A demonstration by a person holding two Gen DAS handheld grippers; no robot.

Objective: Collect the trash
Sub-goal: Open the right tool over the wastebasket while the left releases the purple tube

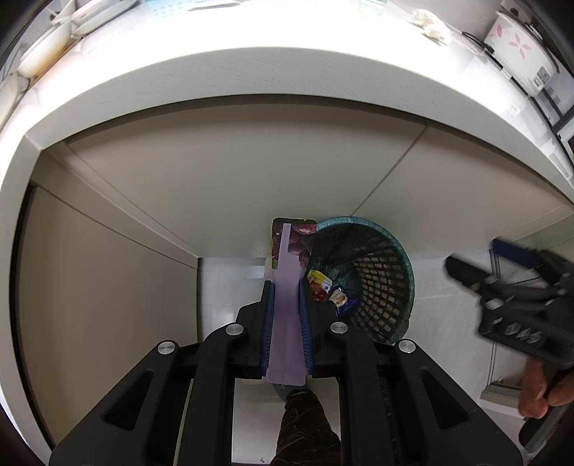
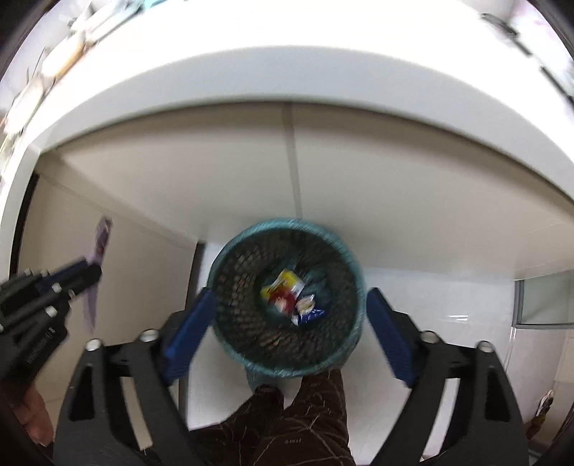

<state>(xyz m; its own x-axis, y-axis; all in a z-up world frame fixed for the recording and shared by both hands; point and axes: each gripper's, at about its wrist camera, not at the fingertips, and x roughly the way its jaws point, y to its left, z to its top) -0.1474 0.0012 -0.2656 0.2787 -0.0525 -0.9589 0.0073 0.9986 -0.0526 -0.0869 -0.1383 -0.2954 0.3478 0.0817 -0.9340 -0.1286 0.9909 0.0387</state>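
Observation:
My left gripper (image 1: pixel 287 286) is shut on a flat purple carton (image 1: pixel 287 304) with a grape picture at its far end. It holds the carton just left of a green mesh trash basket (image 1: pixel 391 283) on the floor. The basket holds several colourful wrappers (image 1: pixel 324 286). My right gripper (image 2: pixel 287 315) is open and empty, directly above the basket (image 2: pixel 233 286), whose wrappers (image 2: pixel 290 294) show between its blue fingers (image 2: pixel 190 329). The left gripper with the carton (image 2: pixel 97 261) shows at the left of the right wrist view. The right gripper (image 1: pixel 462 272) shows at the right of the left wrist view.
A white counter (image 1: pixel 251 93) overhangs beige cabinet doors (image 1: pixel 215 186) behind the basket. Dishes (image 1: pixel 53 39), a crumpled tissue (image 1: pixel 430 25) and a flowered cooker (image 1: pixel 520 46) sit on the counter. The floor is white tile (image 2: pixel 430 301). My legs in dark trousers (image 2: pixel 305 423) stand near the basket.

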